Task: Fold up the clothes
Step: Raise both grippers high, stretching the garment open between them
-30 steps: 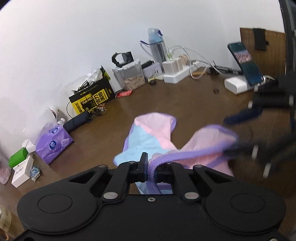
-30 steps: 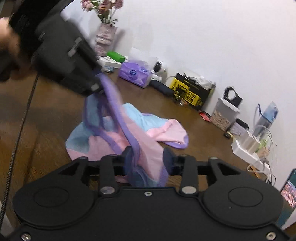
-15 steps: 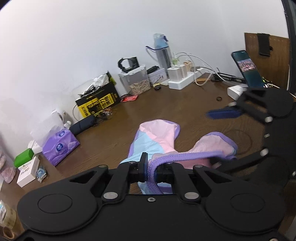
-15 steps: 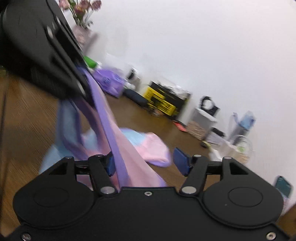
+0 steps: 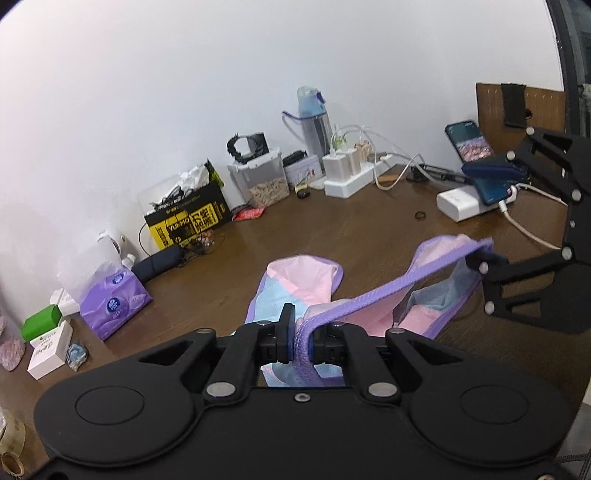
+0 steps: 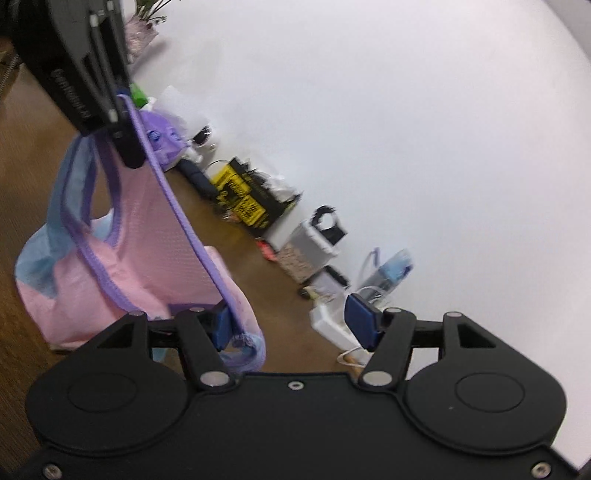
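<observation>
My left tongs are pinched tight on the purple band of one little garment, pink and light blue with purple edges. The band runs in a straight, tight line from my left tongs over to my right tongs, and the rest of the cloth hangs down to the brown counter. My right tongs are spread wide apart. The band only lies against one blue pad, and the other pad pinches nothing. My left camera shows things my right camera does not show well: one phone standing up with its screen lit, one white box under it, and one small dark ring lying on the counter. My right camera shows my left tongs from the outside, up high, with the pink cloth hanging from them like a bag. It also shows a bit of flowers in the top corner, too blurry to count. Both cameras show the row along the white wall: one purple tissue pack, one black and yellow box, one clear tub with light bits inside, one blue water bottle, and one white power strip.
</observation>
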`<action>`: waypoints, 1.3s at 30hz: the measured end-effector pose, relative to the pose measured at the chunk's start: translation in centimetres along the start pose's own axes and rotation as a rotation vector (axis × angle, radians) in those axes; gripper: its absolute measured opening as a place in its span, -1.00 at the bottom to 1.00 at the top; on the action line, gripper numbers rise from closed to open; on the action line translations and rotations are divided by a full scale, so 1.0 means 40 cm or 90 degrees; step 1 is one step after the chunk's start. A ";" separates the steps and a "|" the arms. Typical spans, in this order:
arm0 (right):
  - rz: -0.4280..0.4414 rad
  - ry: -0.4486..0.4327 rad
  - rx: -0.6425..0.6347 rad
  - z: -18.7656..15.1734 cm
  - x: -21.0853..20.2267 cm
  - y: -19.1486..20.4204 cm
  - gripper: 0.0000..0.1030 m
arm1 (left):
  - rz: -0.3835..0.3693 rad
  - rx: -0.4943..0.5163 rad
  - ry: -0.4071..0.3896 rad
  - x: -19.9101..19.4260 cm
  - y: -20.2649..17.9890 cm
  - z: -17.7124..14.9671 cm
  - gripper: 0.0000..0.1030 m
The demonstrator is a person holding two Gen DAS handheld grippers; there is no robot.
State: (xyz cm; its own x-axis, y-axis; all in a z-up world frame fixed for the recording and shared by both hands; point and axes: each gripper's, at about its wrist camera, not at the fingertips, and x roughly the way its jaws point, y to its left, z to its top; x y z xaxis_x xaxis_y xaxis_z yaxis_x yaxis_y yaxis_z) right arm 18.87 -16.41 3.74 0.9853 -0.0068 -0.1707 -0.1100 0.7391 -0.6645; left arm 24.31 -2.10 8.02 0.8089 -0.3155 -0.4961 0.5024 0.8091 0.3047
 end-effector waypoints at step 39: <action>0.055 -0.178 0.058 0.520 -0.132 -0.535 -0.87 | 0.153 0.184 -0.150 -0.252 0.217 0.516 -0.80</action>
State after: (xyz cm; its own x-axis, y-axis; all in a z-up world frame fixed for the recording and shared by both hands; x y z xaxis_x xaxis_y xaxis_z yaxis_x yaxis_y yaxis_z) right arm 18.74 -18.19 33.99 0.9721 0.2346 -0.0091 -0.1952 0.7863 -0.5863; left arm 26.79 -2.13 32.44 0.9439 -0.2670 -0.1943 0.3291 0.7116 0.6207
